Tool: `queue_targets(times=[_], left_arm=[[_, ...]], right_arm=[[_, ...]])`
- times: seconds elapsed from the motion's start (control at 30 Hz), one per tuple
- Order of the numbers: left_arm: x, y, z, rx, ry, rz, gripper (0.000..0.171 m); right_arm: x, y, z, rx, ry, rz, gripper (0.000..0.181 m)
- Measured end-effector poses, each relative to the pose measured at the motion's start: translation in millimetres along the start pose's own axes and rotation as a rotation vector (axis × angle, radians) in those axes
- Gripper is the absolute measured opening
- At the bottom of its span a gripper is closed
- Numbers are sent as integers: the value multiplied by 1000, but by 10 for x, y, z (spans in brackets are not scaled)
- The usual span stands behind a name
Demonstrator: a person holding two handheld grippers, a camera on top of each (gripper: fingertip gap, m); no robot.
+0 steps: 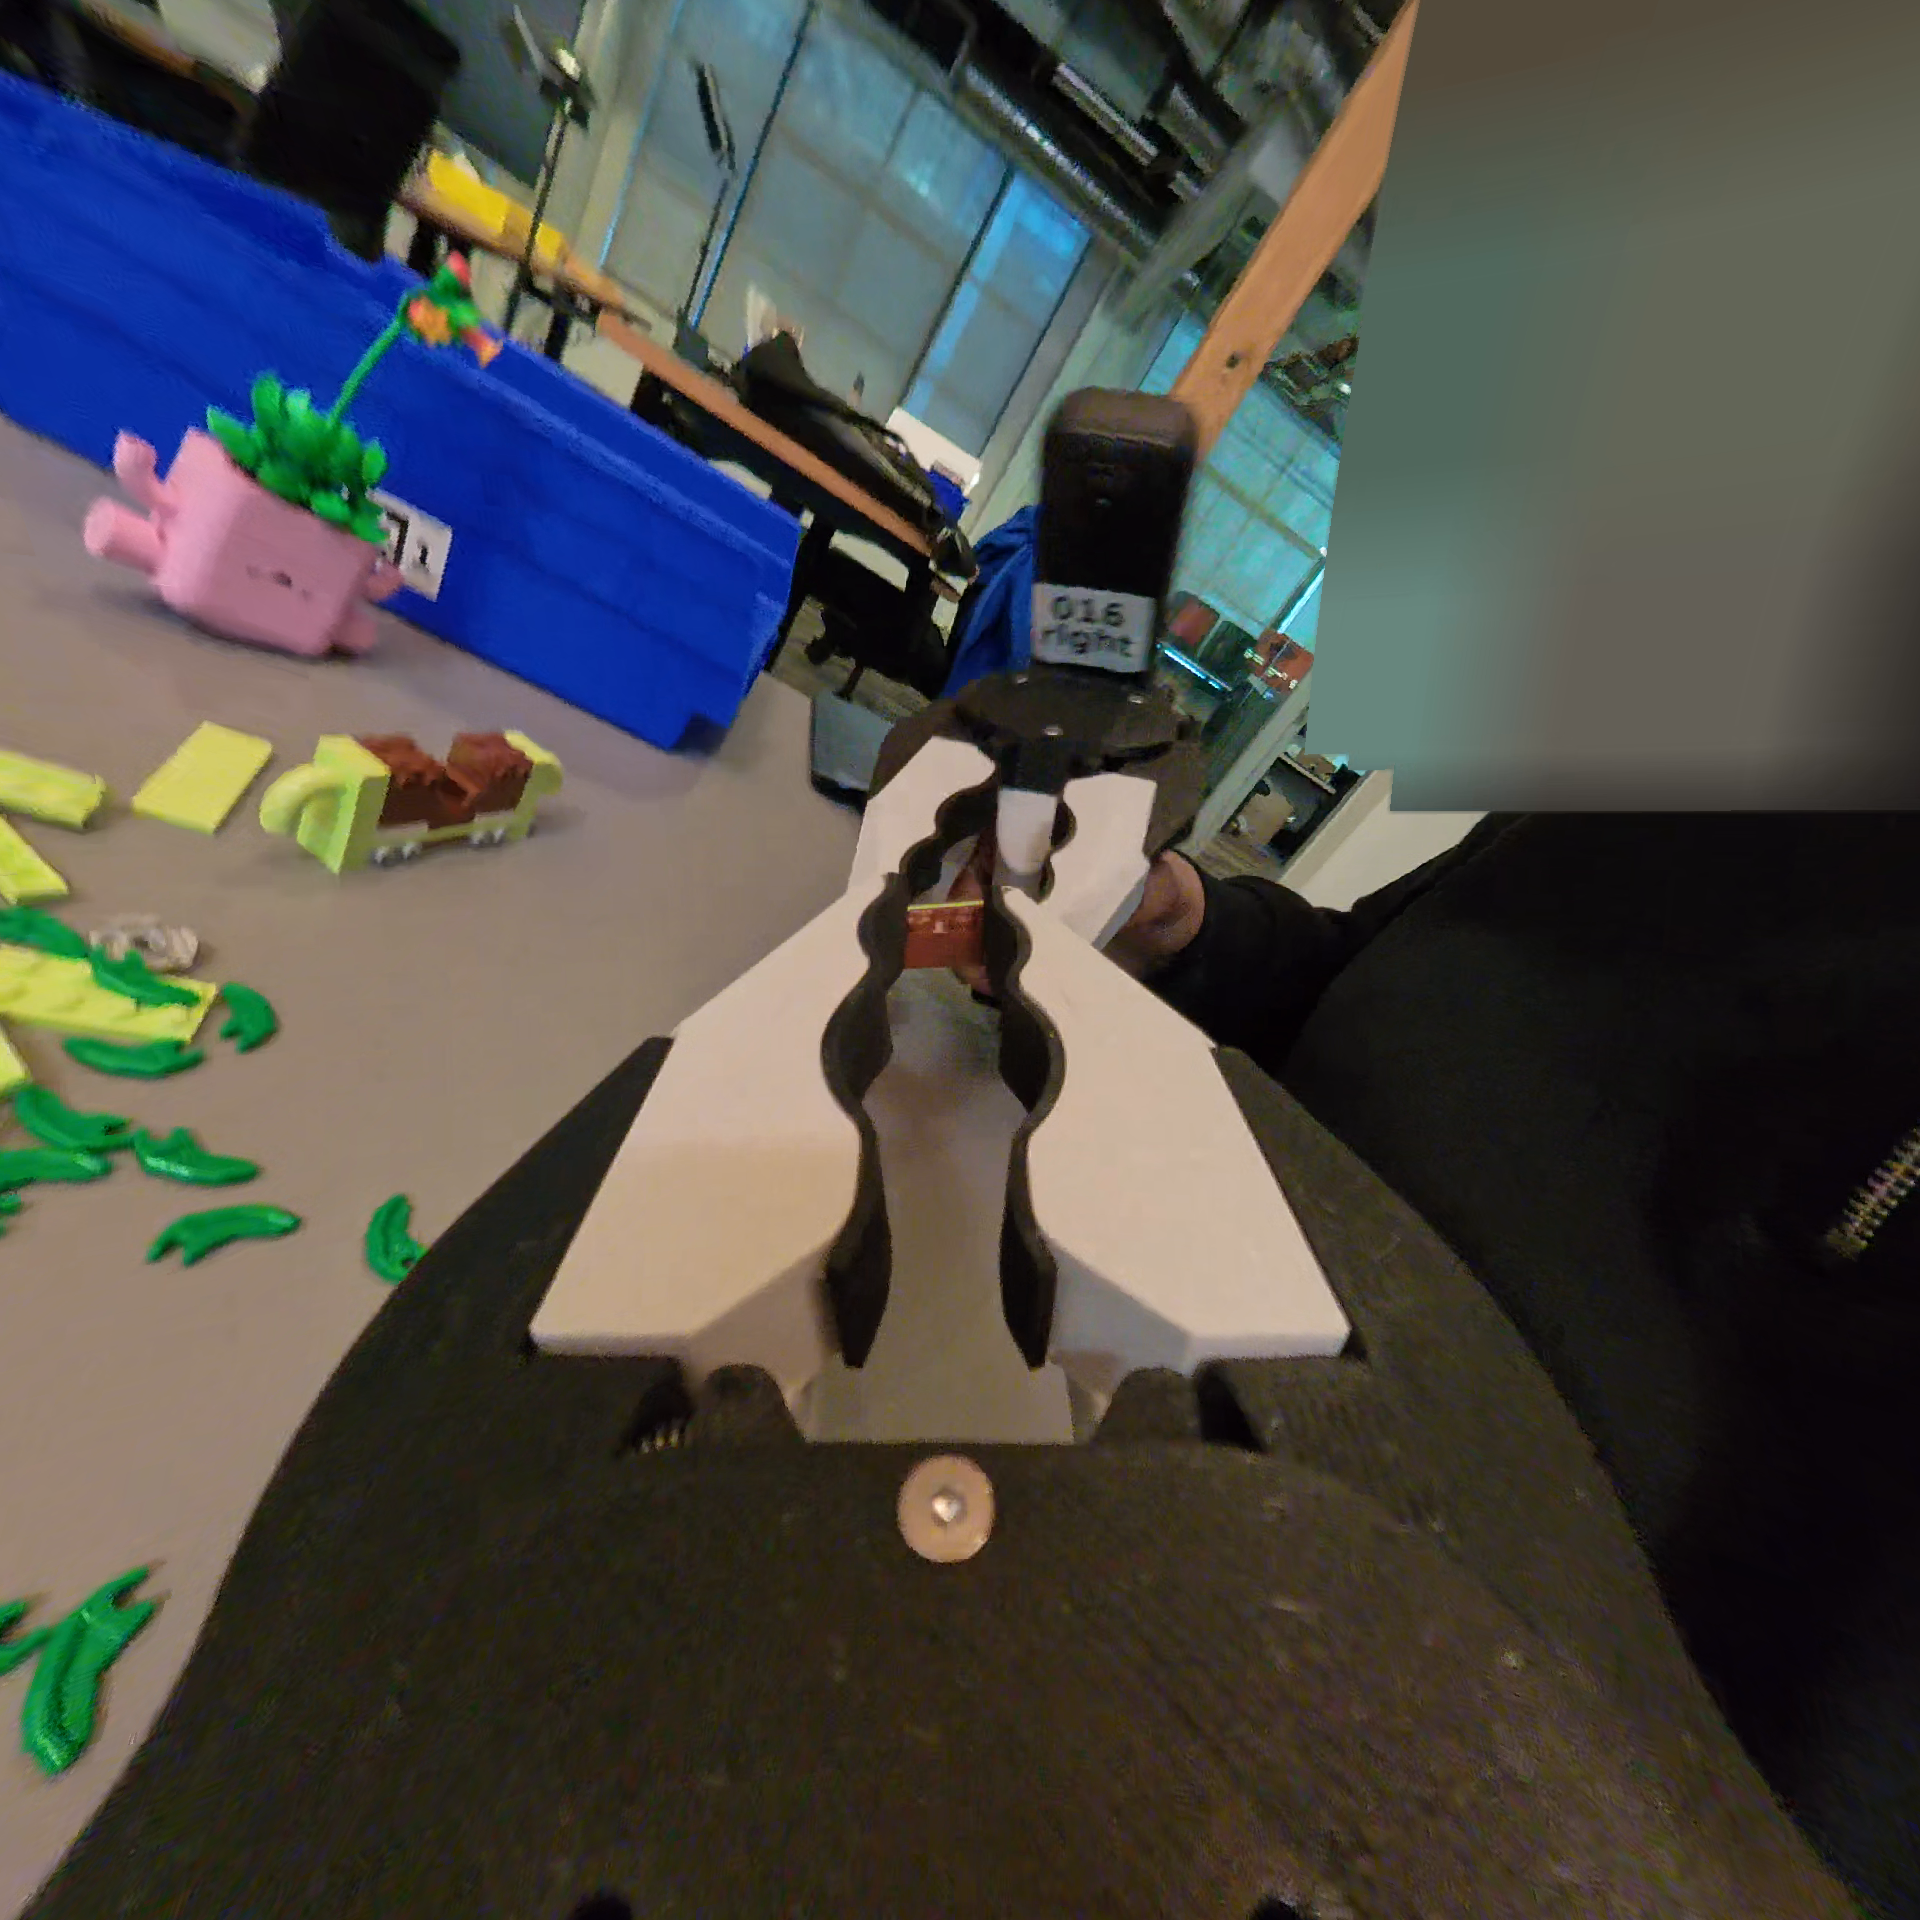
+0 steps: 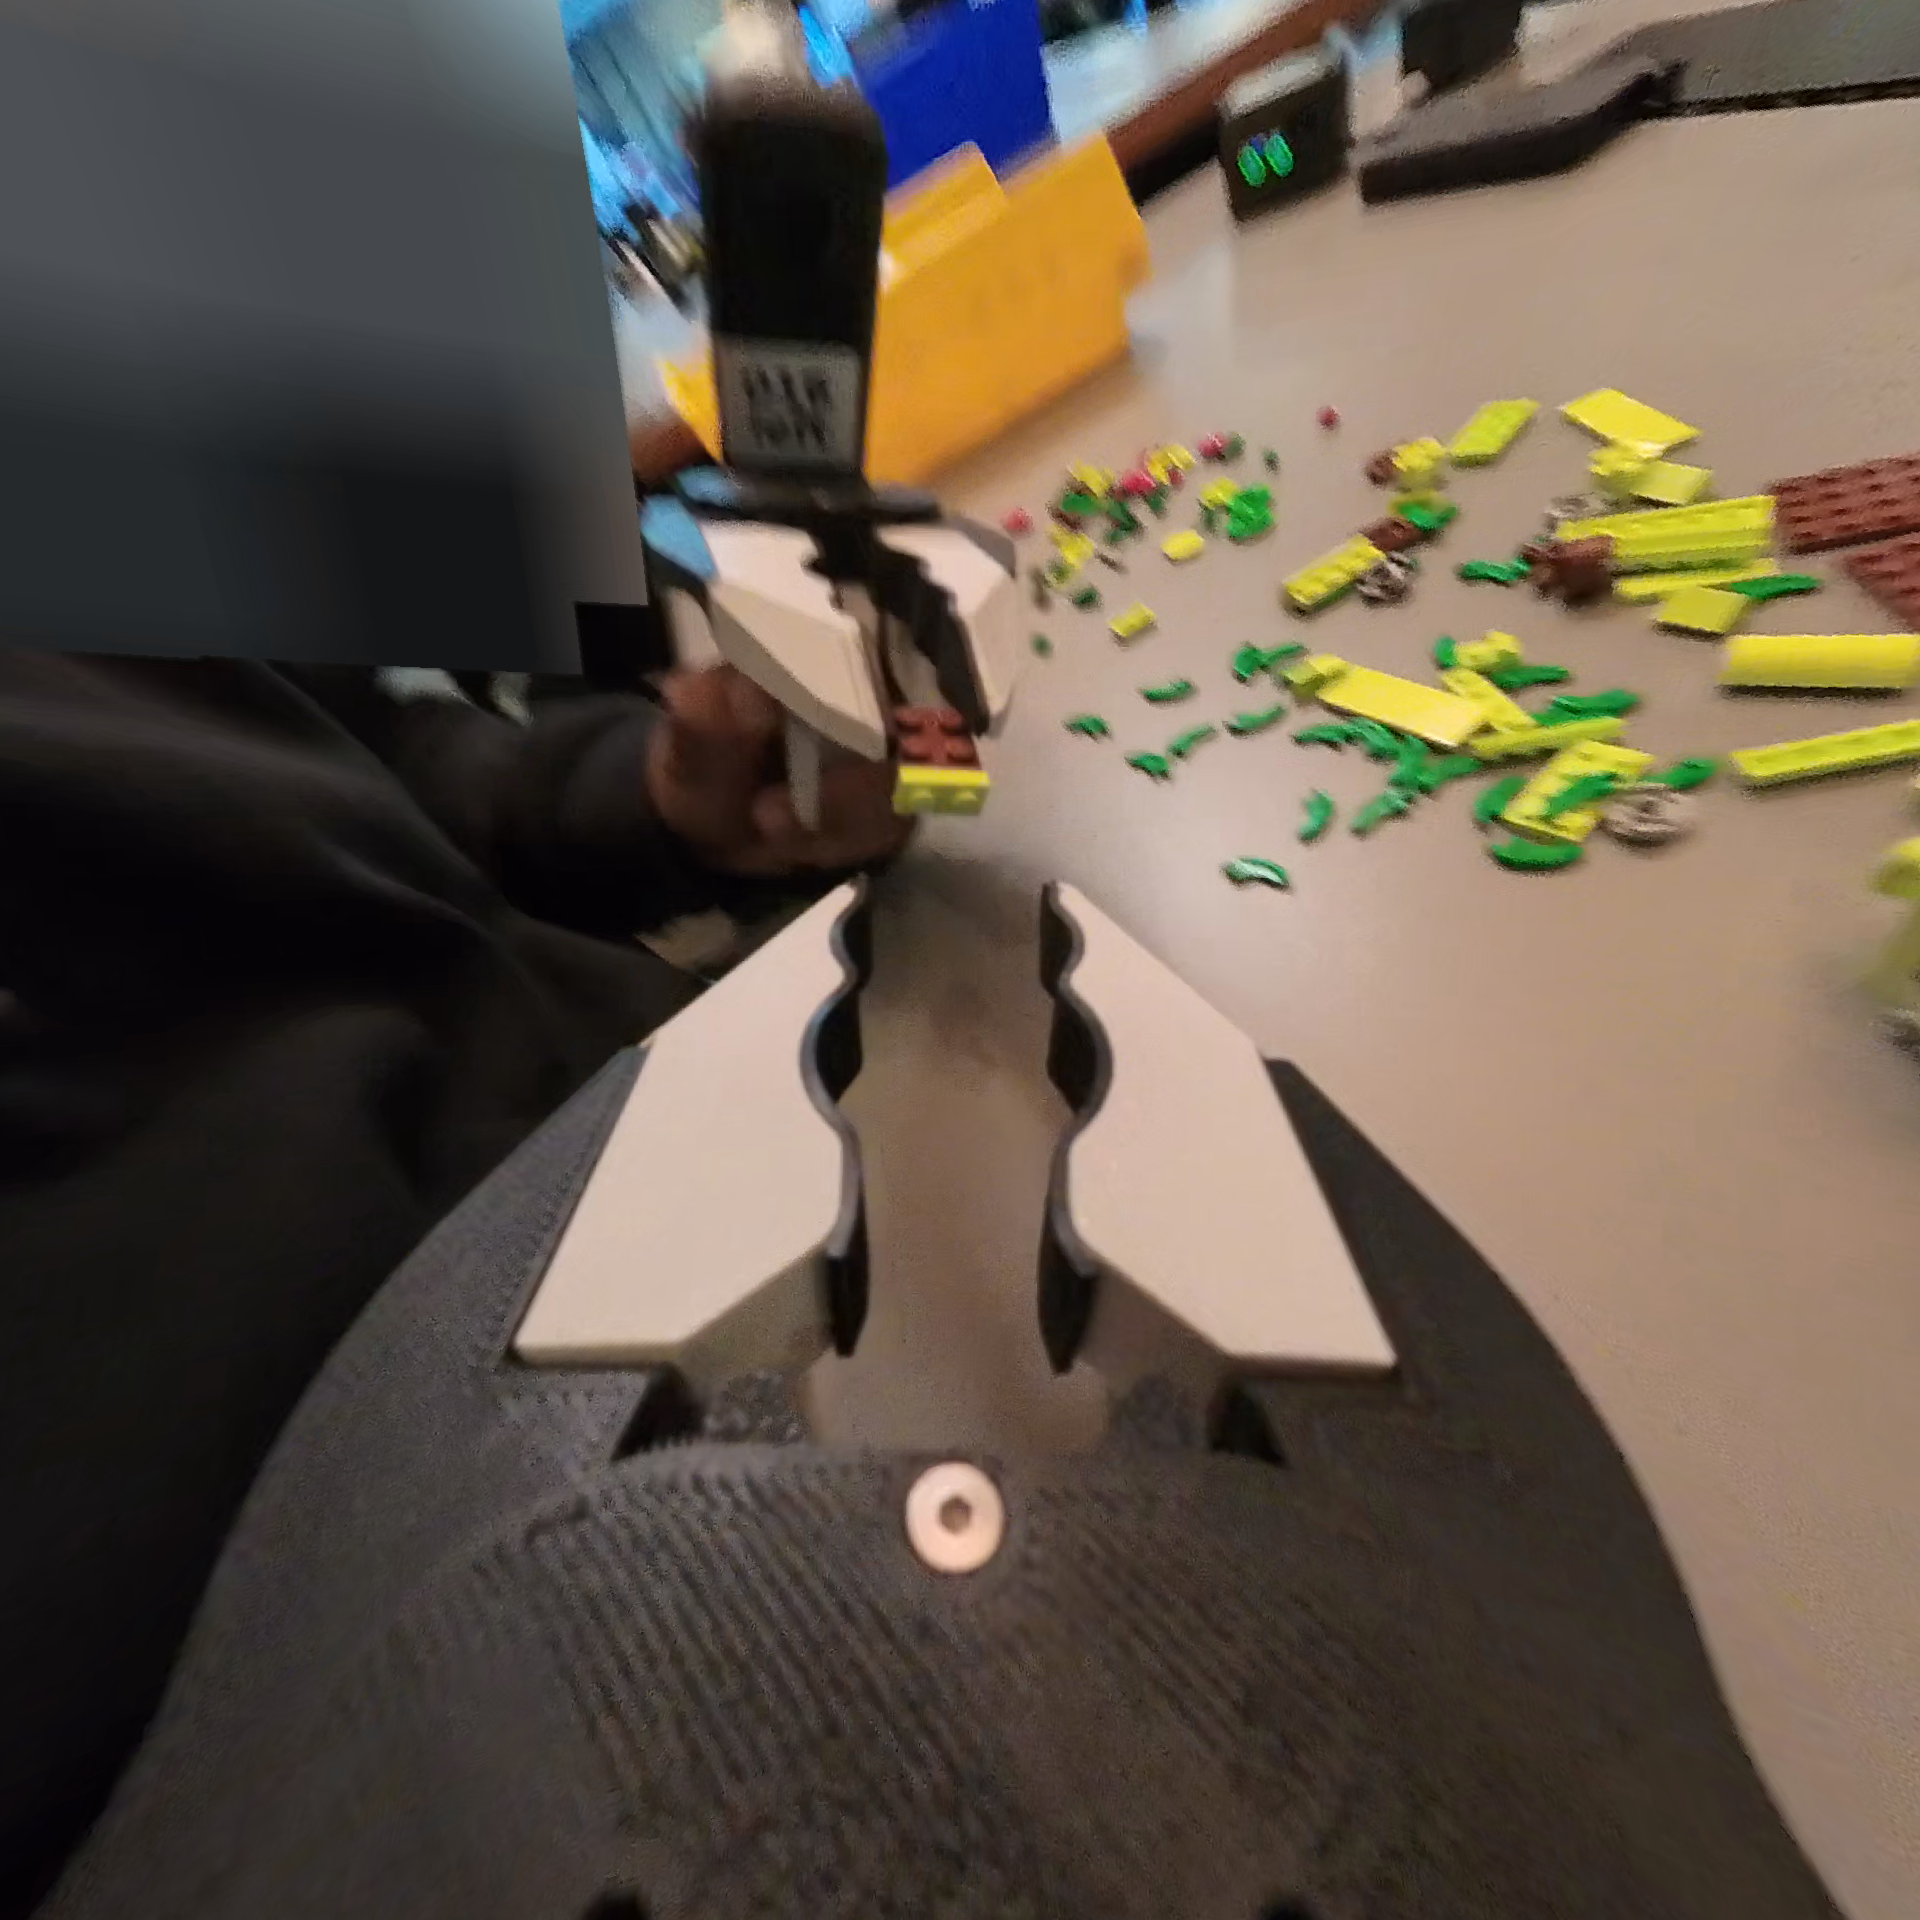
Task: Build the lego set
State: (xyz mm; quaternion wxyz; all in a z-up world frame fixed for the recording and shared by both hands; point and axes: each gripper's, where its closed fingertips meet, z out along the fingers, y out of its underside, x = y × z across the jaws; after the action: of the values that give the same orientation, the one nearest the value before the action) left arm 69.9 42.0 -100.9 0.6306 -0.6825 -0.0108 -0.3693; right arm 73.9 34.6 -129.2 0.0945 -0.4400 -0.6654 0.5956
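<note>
Your left gripper [image 1: 943, 940] has its fingers clenched on a small brown-and-lime brick stack [image 2: 938, 771], pinched at the very tips so most of the piece sticks out clear of the pads, probably so something can be pressed onto it. You hold it lifted off the grey table [image 1: 499, 987], close to your body, where both cameras can see the joint.

Your right gripper [image 2: 954, 902] faces it with fingers released and nothing between them; it sits just beside the stack, likely lining up to steady or take it.

Farther out on the table lies the loose stock: green leaf pieces [image 2: 1257, 871], lime plates [image 2: 1397, 701] and brown plates [image 2: 1860, 509], spread flat so each can be picked singly. A half-built lime and brown planter [image 1: 416, 800] and a finished pink pot with a plant [image 1: 260, 530] stand well apart, against a blue bin [image 1: 582, 520], out of the working area. A yellow bin [image 2: 987, 301] sits at the far edge.
</note>
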Motion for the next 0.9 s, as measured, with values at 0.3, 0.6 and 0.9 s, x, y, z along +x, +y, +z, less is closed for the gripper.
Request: queue_targets(times=[0.3, 0.6, 0.9], left_arm=[[183, -81, 1, 71, 89, -2, 9], [180, -37, 43, 52, 84, -4, 10], [-227, 288, -10, -249, -181, 167, 36]], right_arm=[[-207, -241, -79, 186, -203, 102, 28], [-200, -269, -84, 181, -189, 72, 13], [280, 306, -64, -480, 106, -260, 14]])
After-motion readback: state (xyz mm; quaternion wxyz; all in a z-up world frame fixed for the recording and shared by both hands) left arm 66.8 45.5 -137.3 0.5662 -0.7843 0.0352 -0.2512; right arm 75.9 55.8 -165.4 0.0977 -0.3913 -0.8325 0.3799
